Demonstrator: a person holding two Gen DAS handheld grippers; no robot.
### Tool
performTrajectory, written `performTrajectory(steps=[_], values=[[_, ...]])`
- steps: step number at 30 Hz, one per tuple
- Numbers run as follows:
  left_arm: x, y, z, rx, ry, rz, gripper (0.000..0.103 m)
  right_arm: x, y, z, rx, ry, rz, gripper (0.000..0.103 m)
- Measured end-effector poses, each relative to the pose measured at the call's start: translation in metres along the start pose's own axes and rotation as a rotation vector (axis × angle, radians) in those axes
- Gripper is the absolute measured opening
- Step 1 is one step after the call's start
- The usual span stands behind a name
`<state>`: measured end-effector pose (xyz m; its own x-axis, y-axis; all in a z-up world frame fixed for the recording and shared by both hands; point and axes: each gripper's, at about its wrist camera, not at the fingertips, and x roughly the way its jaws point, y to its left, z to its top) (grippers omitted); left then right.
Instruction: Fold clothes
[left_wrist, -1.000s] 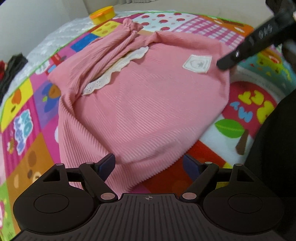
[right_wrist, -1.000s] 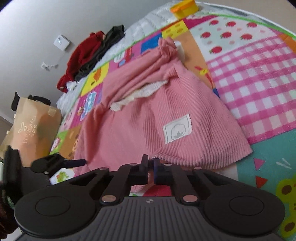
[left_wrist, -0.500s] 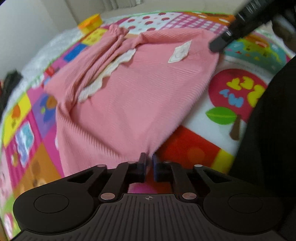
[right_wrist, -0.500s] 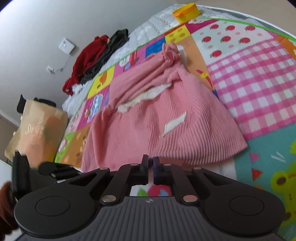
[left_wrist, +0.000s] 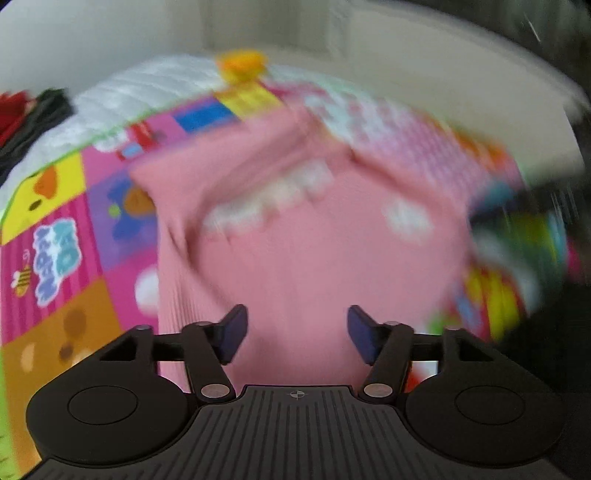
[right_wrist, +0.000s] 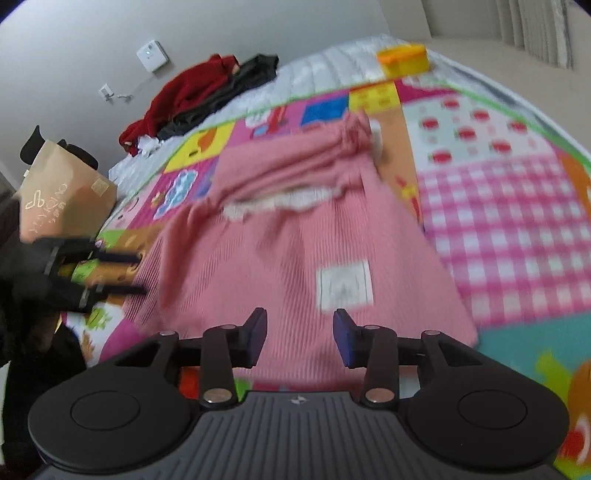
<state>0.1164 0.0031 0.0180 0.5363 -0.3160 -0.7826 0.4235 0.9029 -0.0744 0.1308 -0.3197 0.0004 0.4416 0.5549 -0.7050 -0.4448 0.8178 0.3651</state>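
The play mat (right_wrist: 509, 206) is the largest surface in view, a patchwork of bright printed panels. The pink garment (right_wrist: 295, 251) lies spread on it, filling the centre of both wrist views from 12 o'clock down to the fingers at 6 o'clock.

Step in hand, as judged: release. A fold of the lower hem appears to have just been laid, and both tools are letting go. The left gripper (left_wrist: 293, 338) has its jaws opening; pink cloth shows behind the gap, but the pads do not press on it. This view is heavily motion-blurred. The right gripper (right_wrist: 298, 338) likewise has its jaws opening, standing apart above the ribbed cloth with nothing pinched.

Next move, as judged: select fresh grip points, probably the side edges or the bunched top, and close on a single layer only. Approach low enough to catch the edge without dragging the fold already made.

Garment condition: ribbed knit, soft, and likely to sag when lifted. The sleeves are gathered in a bunch at 12 o'clock. A white lace trim (right_wrist: 284, 201) crosses below them. A white label (right_wrist: 345, 284) sits at centre right.
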Motion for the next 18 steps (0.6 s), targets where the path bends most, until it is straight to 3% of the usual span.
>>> performTrajectory(steps=[5, 8, 11, 14, 18], values=[[0.049, 0.022, 0.058, -0.244, -0.166, 0.012, 0.076, 0.023, 0.008, 0.041, -0.055, -0.12, -0.12, 0.048], [0.08, 0.035, 0.082, -0.272, -0.193, -0.024, 0.08, 0.045, 0.013, 0.075, -0.138, -0.152, -0.186, 0.048], [0.093, 0.054, 0.076, -0.252, -0.212, -0.051, 0.092, 0.081, 0.023, 0.111, -0.249, -0.159, -0.243, 0.046], [0.11, 0.082, 0.059, -0.291, -0.172, -0.078, 0.093, 0.124, 0.023, 0.146, -0.227, -0.153, -0.212, 0.043], [0.129, 0.121, 0.046, -0.456, -0.122, -0.082, 0.093, 0.186, 0.013, 0.16, -0.236, -0.096, -0.271, 0.042]])
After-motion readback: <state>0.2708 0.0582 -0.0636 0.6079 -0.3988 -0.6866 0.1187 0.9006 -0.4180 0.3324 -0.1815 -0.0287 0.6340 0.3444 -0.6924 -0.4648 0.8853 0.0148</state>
